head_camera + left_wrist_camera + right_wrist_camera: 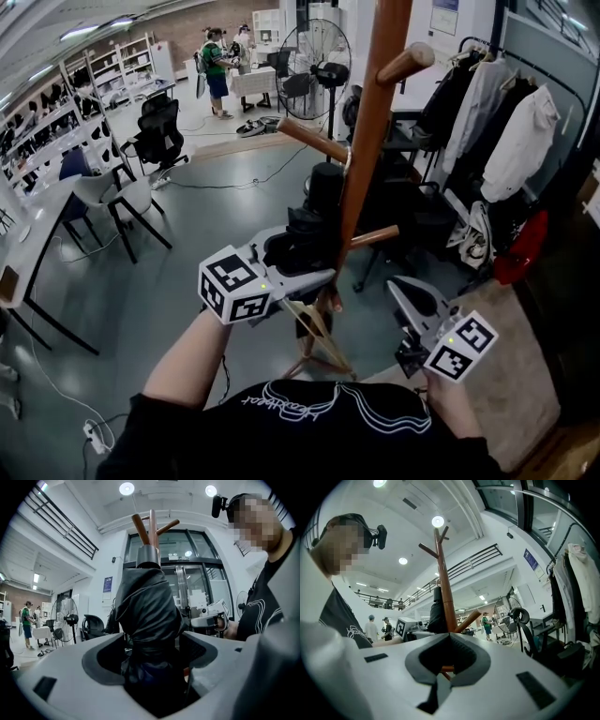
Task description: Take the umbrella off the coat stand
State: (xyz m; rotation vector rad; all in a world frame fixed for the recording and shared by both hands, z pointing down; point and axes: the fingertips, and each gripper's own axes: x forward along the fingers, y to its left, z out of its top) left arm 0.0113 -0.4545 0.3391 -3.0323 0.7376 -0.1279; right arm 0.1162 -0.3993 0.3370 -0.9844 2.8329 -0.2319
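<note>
Black short-sleeved shirt (281,436), white line graphic across chest. Left gripper (322,277), right gripper (396,286): pale grey shells, dark grey pads (414,666) inside fingers. Behind fingers, black-white marker cube (234,284) each, small green light.

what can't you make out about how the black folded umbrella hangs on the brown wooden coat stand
- Strap or hook holding the black folded umbrella to the brown wooden coat stand: head view, the stand's pole overlaps it; left gripper view, the umbrella's own fabric blocks it.
- Umbrella's lower end: left gripper view, lost in shadow between the left gripper's jaws.
- Stand's feet: head view, partly behind the left gripper.
</note>
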